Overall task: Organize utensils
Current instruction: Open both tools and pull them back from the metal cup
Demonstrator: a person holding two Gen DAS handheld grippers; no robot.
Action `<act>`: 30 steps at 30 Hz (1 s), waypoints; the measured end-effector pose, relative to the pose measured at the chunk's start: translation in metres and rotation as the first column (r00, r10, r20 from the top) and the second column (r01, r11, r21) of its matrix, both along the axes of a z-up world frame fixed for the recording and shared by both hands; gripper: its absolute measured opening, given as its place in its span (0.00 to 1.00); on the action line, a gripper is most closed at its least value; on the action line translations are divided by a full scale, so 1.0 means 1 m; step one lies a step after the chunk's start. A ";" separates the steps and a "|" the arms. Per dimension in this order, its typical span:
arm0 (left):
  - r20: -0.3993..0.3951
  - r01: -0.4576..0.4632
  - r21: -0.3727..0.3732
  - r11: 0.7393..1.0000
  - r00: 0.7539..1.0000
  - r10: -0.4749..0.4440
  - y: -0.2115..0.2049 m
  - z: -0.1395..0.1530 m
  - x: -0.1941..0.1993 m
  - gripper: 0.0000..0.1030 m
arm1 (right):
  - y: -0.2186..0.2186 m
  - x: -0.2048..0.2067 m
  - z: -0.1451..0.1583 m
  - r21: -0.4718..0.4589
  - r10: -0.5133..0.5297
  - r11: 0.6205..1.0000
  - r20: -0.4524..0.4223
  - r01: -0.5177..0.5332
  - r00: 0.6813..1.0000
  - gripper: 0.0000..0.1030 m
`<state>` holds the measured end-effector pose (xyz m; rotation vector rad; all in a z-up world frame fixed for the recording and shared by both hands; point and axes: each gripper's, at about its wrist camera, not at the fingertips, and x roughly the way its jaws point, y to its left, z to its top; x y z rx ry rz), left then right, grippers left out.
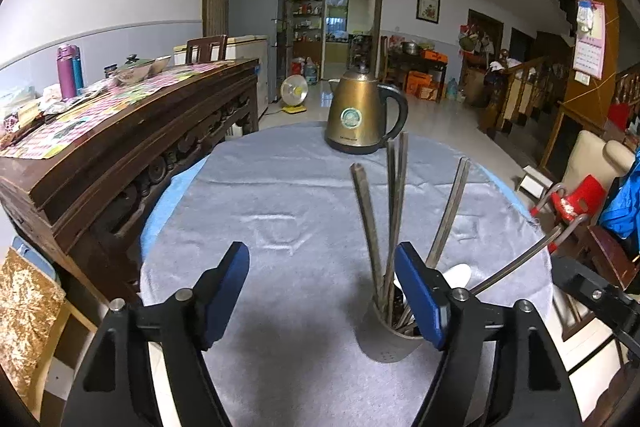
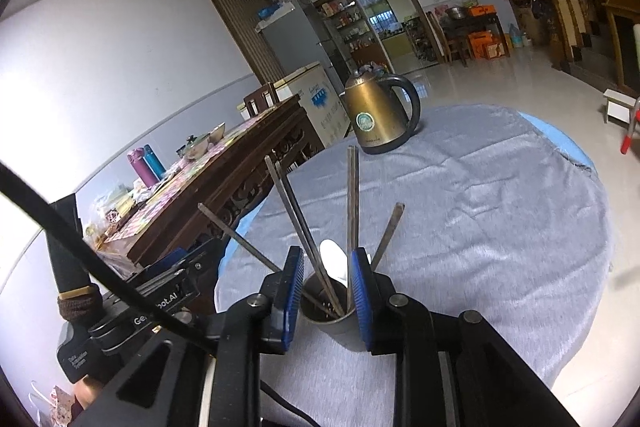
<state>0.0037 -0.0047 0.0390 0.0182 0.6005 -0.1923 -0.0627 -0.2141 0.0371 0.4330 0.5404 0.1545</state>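
A grey metal utensil cup [image 1: 390, 341] stands on the grey-clothed round table [image 1: 280, 195]. Several dark chopsticks [image 1: 396, 203] and a white spoon [image 1: 456, 275] stand in it. My left gripper [image 1: 322, 291] is open and empty, just left of the cup; its right finger overlaps the cup's rim. In the right wrist view the cup [image 2: 332, 321] sits between the fingers of my right gripper [image 2: 325, 297], which hovers over its rim, open, with chopsticks [image 2: 308, 227] and the spoon [image 2: 334, 259] rising between the pads. The left gripper's body [image 2: 168, 291] is at the left.
A brass electric kettle [image 1: 362, 115] stands at the table's far side, also in the right wrist view [image 2: 378, 115]. A dark carved wooden sideboard [image 1: 120, 147] with bottles and bowls runs along the left. A red chair [image 1: 576, 199] is at the right.
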 end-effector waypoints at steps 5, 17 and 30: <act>0.040 -0.022 0.077 0.997 0.999 0.019 -0.004 0.004 -0.010 0.75 | 0.002 -0.011 0.003 -0.013 -0.018 1.000 0.014 0.018 1.000 0.52; 0.091 -0.036 0.134 0.990 0.996 0.024 -0.001 0.015 -0.029 0.82 | 0.004 -0.027 0.012 -0.061 -0.043 0.997 0.035 0.045 0.998 0.52; 0.024 -0.072 0.201 0.977 0.997 0.069 0.006 0.006 -0.047 0.87 | 0.008 -0.044 0.005 -0.079 -0.047 0.996 -0.002 0.047 0.999 0.53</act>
